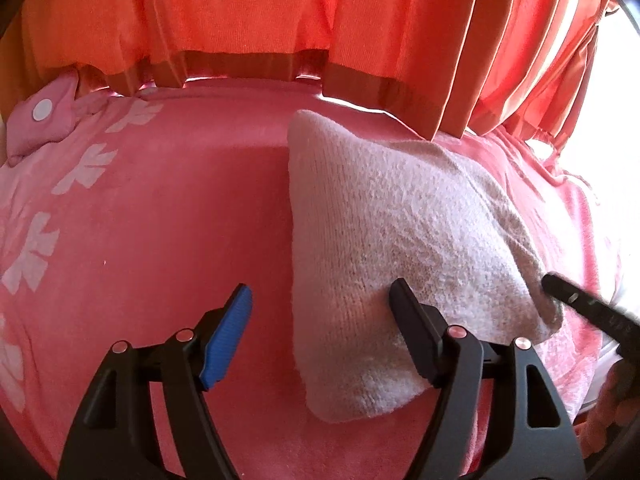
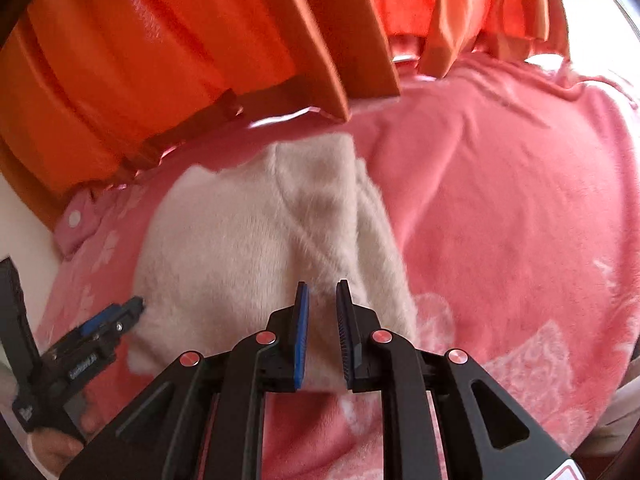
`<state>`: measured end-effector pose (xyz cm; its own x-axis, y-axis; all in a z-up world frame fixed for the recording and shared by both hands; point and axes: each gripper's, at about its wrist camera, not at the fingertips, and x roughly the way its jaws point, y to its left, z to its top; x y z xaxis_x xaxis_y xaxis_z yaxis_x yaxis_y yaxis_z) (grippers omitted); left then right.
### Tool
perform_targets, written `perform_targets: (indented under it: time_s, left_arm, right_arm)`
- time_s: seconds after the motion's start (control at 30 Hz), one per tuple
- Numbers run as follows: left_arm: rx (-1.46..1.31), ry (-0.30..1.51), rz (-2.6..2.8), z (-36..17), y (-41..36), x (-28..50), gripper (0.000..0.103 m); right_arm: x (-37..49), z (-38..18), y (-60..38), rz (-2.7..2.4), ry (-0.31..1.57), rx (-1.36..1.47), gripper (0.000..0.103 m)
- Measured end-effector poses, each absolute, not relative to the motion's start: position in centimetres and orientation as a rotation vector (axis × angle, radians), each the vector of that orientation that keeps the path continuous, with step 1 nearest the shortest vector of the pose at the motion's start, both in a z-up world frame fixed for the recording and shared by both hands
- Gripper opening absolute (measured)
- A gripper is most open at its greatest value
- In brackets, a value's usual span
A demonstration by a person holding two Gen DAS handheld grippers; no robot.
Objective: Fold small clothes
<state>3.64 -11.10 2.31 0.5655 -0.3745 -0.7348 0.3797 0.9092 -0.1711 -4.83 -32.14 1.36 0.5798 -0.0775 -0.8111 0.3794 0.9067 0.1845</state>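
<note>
A small, fluffy white garment (image 1: 400,208) (image 2: 240,248) lies folded on a pink blanket (image 1: 180,220) (image 2: 500,200). My left gripper (image 1: 320,288) is open and straddles the garment's near left edge. Its black finger (image 1: 404,304) rests on the white fabric, and its blue-padded finger (image 1: 236,320) is over bare blanket. My right gripper (image 2: 322,286) has its jaws narrow, pinching a raised ridge of the garment at its near right edge. Each gripper shows in the other's view: the right one's tip (image 1: 560,292) touches the garment's right corner, and the left one (image 2: 120,320) sits at the garment's left side.
Orange pleated curtains (image 1: 240,12) (image 2: 160,60) hang down to the blanket's far edge. A pink cushion with a white dot (image 1: 44,120) (image 2: 78,220) lies at the far left. White flower prints run along the blanket's left side. A person's hand (image 2: 52,448) holds the left gripper.
</note>
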Motion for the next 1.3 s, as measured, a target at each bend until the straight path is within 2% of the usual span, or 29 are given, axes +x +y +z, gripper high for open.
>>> perform_targets:
  time_s: [0.07,0.23,0.33,0.37,0.57,0.63,0.7,0.87,0.93,1.03,1.23,1.3]
  left_arm:
    - [0.005,0.871,-0.441,2.1,-11.2,3.7,0.071]
    - [0.037,0.855,-0.422,2.4,-11.3,3.4,0.071]
    - [0.038,0.856,-0.414,2.4,-11.4,3.3,0.071]
    - [0.043,0.859,-0.414,2.5,-11.4,3.3,0.071]
    - [0.080,0.856,-0.411,2.9,-11.3,2.3,0.071]
    - [0.078,0.862,-0.403,2.7,-11.4,2.2,0.071]
    - [0.081,0.871,-0.396,2.6,-11.5,2.0,0.071]
    - [0.102,0.883,-0.399,2.5,-11.8,1.4,0.071]
    - [0.103,0.891,-0.396,2.2,-11.9,1.3,0.071]
    - [0.101,0.918,-0.387,1.7,-12.0,1.3,0.073]
    - [0.083,0.935,-0.395,1.7,-11.7,1.4,0.074]
    - [0.074,0.937,-0.397,1.8,-11.7,1.5,0.075]
  right_arm:
    - [-4.2,-0.1,-31.8,-0.274,0.942,0.325,0.011]
    - [-5.2,3.9,-30.5,-0.226,0.876,0.355,0.013]
    - [-3.7,0.7,-29.9,-0.217,0.998,0.320,0.012]
    - [-3.4,-0.5,-30.0,-0.217,1.033,0.341,0.008]
    - [-5.0,3.5,-27.7,-0.083,0.924,0.389,0.013]
    - [-4.1,2.1,-26.4,-0.072,0.982,0.341,0.013]
    - [-2.6,-0.9,-25.2,-0.058,1.122,0.289,0.013]
    - [-3.6,3.2,-24.2,-0.016,1.012,0.280,0.016]
    - [-3.1,2.5,-23.6,-0.006,1.042,0.256,0.016]
    - [-1.4,-1.2,-23.8,0.018,1.188,0.295,0.013]
    - [-3.8,3.2,-26.7,-0.048,1.038,0.326,0.013]
    - [-5.1,4.5,-28.5,-0.122,0.985,0.338,0.019]
